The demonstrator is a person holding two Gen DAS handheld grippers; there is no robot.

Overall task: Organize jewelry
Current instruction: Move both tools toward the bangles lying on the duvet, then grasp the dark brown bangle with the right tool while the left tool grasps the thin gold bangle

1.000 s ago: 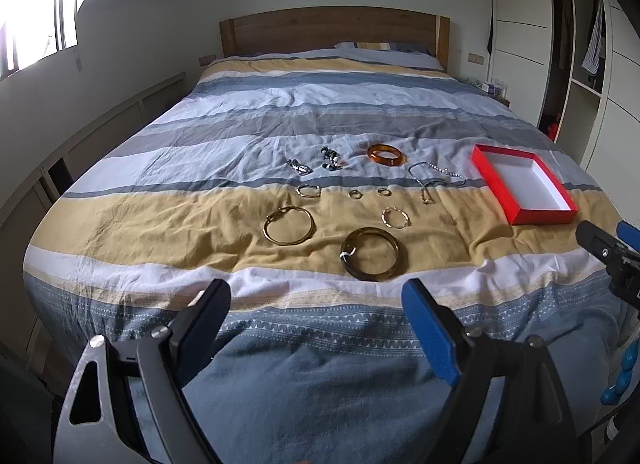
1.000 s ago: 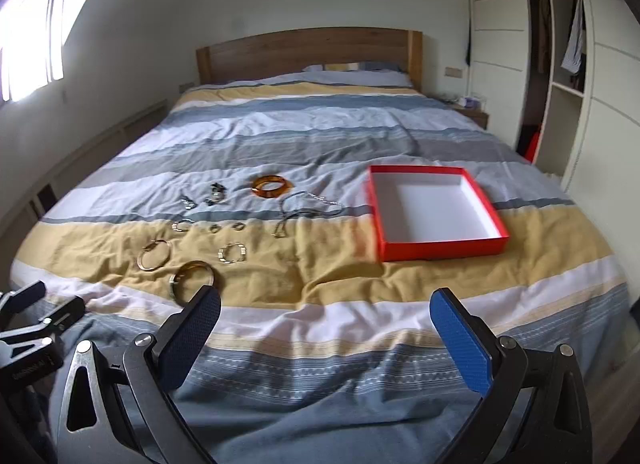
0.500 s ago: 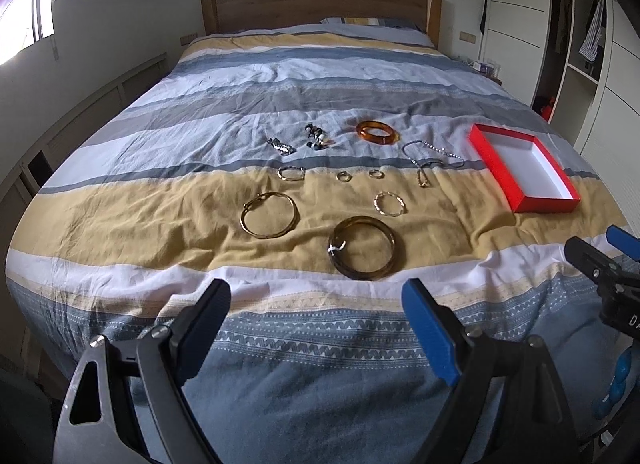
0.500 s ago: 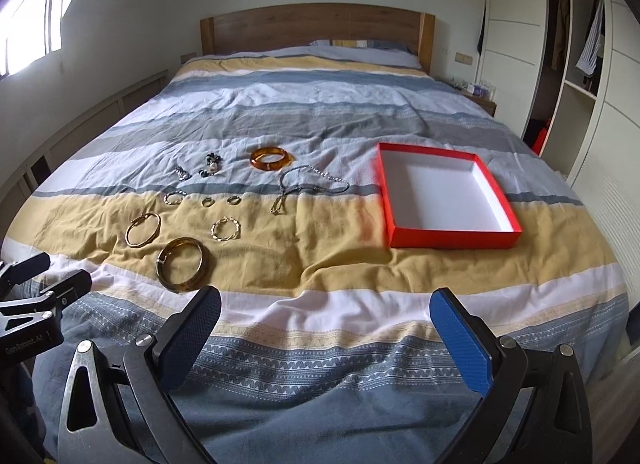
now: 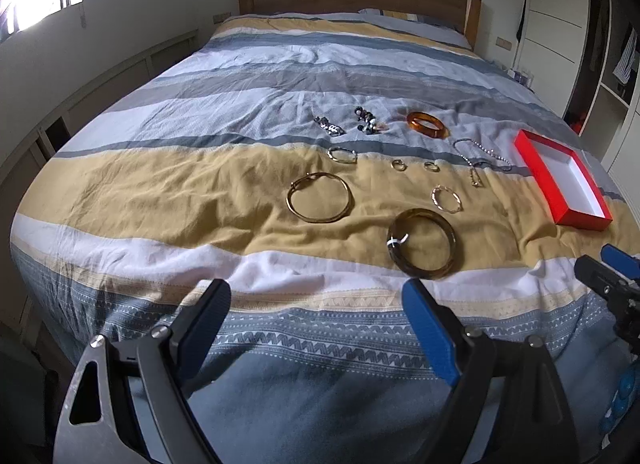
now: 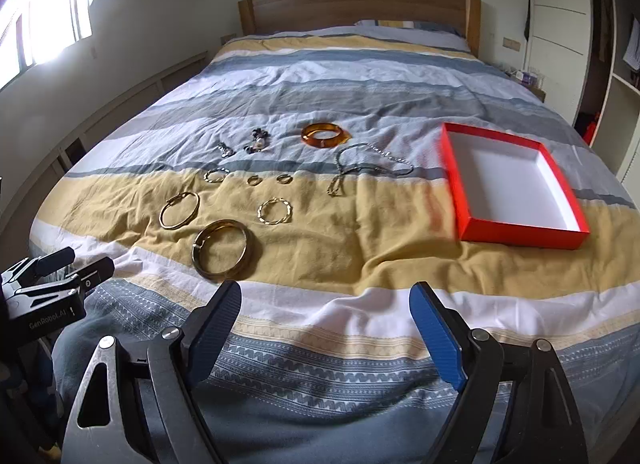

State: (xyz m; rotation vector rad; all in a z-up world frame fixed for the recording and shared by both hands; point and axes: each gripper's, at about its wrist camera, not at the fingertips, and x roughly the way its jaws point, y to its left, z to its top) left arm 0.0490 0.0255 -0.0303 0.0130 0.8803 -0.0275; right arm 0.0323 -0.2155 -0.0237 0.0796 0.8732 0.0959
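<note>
Jewelry lies spread on the striped bedspread: a dark tortoiseshell bangle nearest, a thin gold hoop, a small twisted gold hoop, an orange bangle, a chain necklace, small rings and earrings. An empty red box with a white inside sits to the right. My left gripper is open and empty above the bed's foot, just short of the dark bangle. My right gripper is open and empty, between the bangle and the box.
The wooden headboard and pillows are at the far end. A wardrobe with open shelves stands at the right, a low wall ledge and a window at the left. The bed's foot edge drops off right under both grippers.
Both grippers have moved forward and closer over the bed's foot; the jewelry and the red box look larger and nearer. Nothing on the bed has shifted. Both stay open.
</note>
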